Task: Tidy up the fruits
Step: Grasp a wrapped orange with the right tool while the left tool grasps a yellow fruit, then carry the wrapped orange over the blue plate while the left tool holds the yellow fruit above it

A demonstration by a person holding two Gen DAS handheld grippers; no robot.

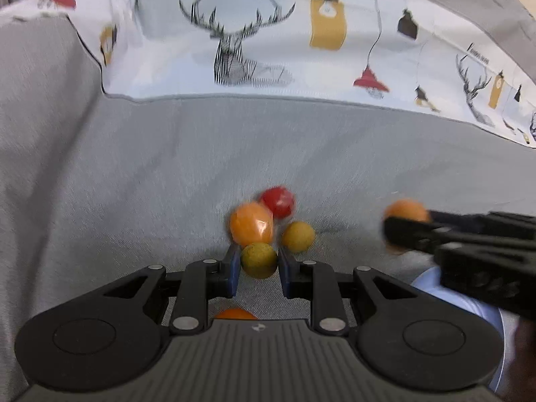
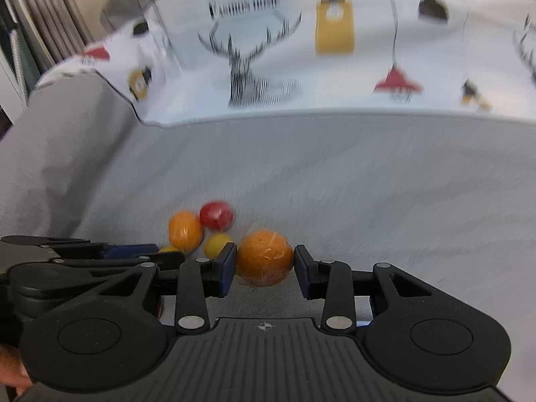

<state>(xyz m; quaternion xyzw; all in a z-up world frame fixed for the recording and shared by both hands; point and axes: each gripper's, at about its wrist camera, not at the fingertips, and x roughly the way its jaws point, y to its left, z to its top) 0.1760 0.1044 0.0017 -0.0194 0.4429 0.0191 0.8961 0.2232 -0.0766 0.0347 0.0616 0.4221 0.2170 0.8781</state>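
My left gripper [image 1: 258, 266] is shut on an olive-yellow round fruit [image 1: 259, 259] just above the grey cloth. Beyond it lie an orange fruit [image 1: 250, 223], a red fruit [image 1: 278, 201] and a second yellow fruit [image 1: 298, 236], close together. My right gripper [image 2: 264, 266] is shut on a larger orange fruit [image 2: 264, 257]; it shows at the right of the left wrist view [image 1: 407, 212]. In the right wrist view the cluster sits left of the held orange: orange fruit [image 2: 185, 229], red fruit [image 2: 216, 215], yellow fruit [image 2: 216, 245]. The left gripper [image 2: 134, 251] enters from the left.
A grey cloth [image 1: 134, 167] covers the surface. Behind it lies a white cloth with deer and lamp prints [image 1: 234, 50]. Another orange fruit [image 1: 235, 314] peeks out under my left gripper. A pale blue object [image 1: 432, 281] lies at the right under the right gripper.
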